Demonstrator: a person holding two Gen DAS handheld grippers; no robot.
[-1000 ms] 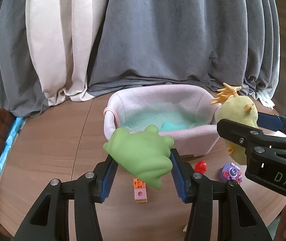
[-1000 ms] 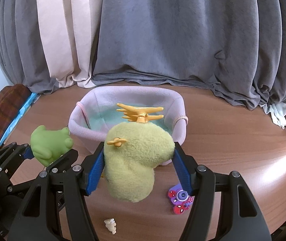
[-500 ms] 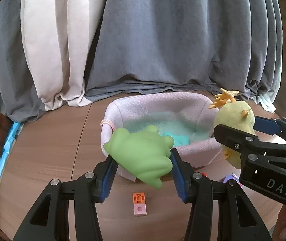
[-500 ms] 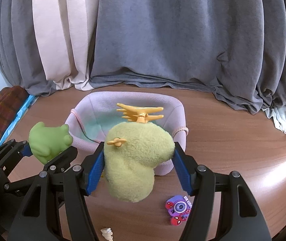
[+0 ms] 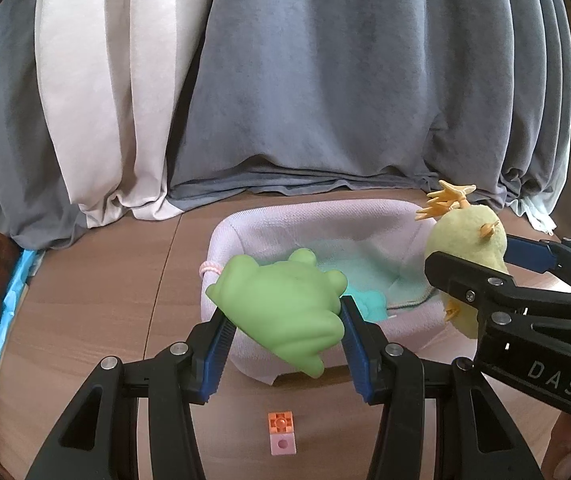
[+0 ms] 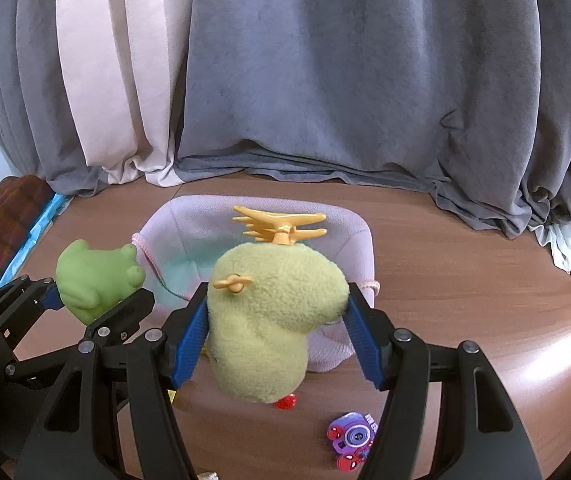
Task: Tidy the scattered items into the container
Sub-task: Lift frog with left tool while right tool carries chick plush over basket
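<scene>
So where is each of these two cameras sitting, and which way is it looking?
Left wrist view: on the left gripper, looking forward and down along its black fingers at the soft green frog toy they clamp and the pink knitted basket; the right gripper enters at right.
Right wrist view: on the right gripper, looking the same way over the fluffy yellow plush toy it clamps; the left gripper shows at left.
Shared: basket, both toys, wooden table, grey curtain.

You are in a home: floor-length grey and cream curtains (image 5: pixel 285 92) fill the upper frame behind a wooden counter (image 6: pixel 465 280) strewn with children's toys (image 6: pixel 351 444).
</scene>
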